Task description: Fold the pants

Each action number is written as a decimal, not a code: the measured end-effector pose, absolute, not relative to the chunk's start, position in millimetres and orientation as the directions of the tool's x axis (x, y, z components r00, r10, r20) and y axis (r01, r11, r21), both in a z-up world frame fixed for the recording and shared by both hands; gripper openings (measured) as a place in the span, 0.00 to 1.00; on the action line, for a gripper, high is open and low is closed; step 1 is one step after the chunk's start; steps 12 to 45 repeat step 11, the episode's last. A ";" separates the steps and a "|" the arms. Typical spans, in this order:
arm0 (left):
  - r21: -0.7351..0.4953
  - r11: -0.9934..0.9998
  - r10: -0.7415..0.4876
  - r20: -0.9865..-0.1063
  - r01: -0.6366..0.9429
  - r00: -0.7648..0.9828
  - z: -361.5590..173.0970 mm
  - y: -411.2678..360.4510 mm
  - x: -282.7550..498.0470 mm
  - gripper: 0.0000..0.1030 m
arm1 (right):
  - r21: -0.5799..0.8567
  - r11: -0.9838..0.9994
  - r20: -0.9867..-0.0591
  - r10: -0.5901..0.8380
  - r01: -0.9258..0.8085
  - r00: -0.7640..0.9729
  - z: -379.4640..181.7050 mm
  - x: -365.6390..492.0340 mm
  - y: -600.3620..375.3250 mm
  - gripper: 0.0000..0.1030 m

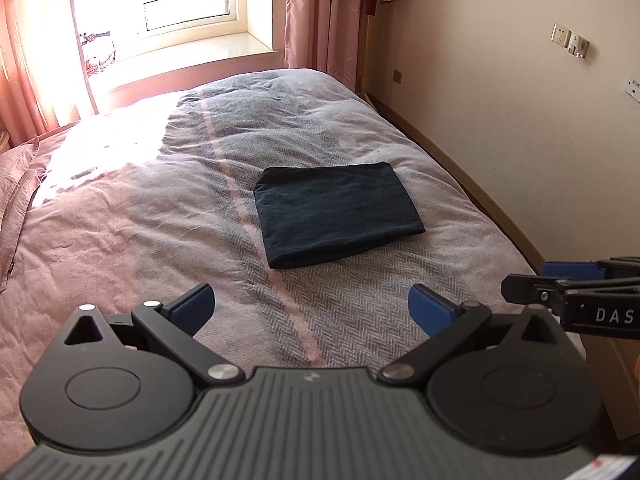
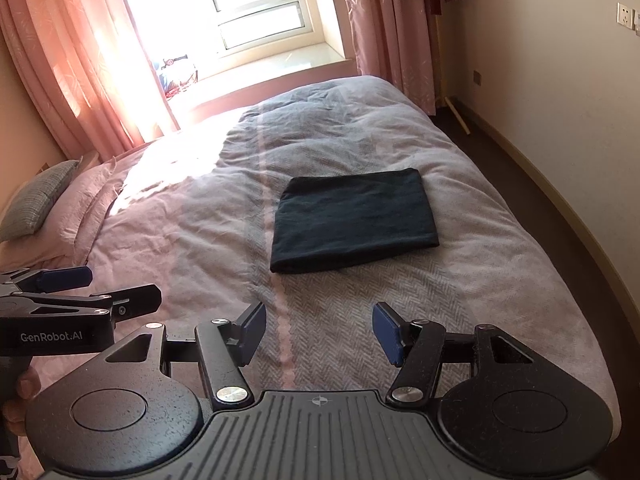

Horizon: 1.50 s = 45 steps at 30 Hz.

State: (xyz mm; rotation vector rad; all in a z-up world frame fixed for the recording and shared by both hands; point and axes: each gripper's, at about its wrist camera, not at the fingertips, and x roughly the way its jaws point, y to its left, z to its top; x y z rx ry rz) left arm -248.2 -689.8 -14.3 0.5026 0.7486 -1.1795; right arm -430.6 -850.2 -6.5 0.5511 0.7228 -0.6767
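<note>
Dark teal pants lie folded into a flat rectangle on the bed, its thick folded edge toward me. My left gripper hangs open above the quilt, well short of the pants, nothing between its blue pads. My right gripper is likewise open and empty, nearer than the pants. Each gripper shows at the edge of the other's view: the right gripper at the right side, the left gripper at the left.
The bed carries a grey-and-pink herringbone quilt. Pillows lie at the left. A window with pink curtains is behind the bed. A wall with sockets and dark floor run along the right.
</note>
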 end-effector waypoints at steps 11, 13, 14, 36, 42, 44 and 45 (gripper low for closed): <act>-0.018 0.315 -0.622 -0.759 0.949 0.192 -19.4 -699.5 -253.1 0.99 | 0.225 0.649 -0.755 -0.355 0.727 0.551 -12.3 -434.4 -859.6 0.55; -0.018 0.315 -0.622 -0.759 0.949 0.192 -19.4 -699.5 -253.1 0.99 | 0.225 0.649 -0.755 -0.355 0.727 0.551 -12.3 -434.4 -859.6 0.55; -0.018 0.315 -0.622 -0.759 0.949 0.192 -19.4 -699.5 -253.1 0.99 | 0.225 0.649 -0.755 -0.355 0.727 0.551 -12.3 -434.4 -859.6 0.55; -0.018 0.315 -0.622 -0.759 0.949 0.192 -19.4 -699.5 -253.1 0.99 | 0.225 0.649 -0.755 -0.355 0.727 0.551 -12.3 -434.4 -859.6 0.55; -0.018 0.315 -0.622 -0.759 0.949 0.192 -19.4 -699.5 -253.1 0.99 | 0.225 0.649 -0.755 -0.355 0.727 0.551 -12.3 -434.4 -859.6 0.55; -0.018 0.315 -0.622 -0.759 0.949 0.192 -19.4 -699.5 -253.1 0.99 | 0.225 0.649 -0.755 -0.355 0.727 0.551 -12.3 -434.4 -859.6 0.55; -0.018 0.315 -0.622 -0.759 0.949 0.192 -19.4 -699.5 -253.1 0.99 | 0.225 0.649 -0.755 -0.355 0.727 0.551 -12.3 -434.4 -859.6 0.55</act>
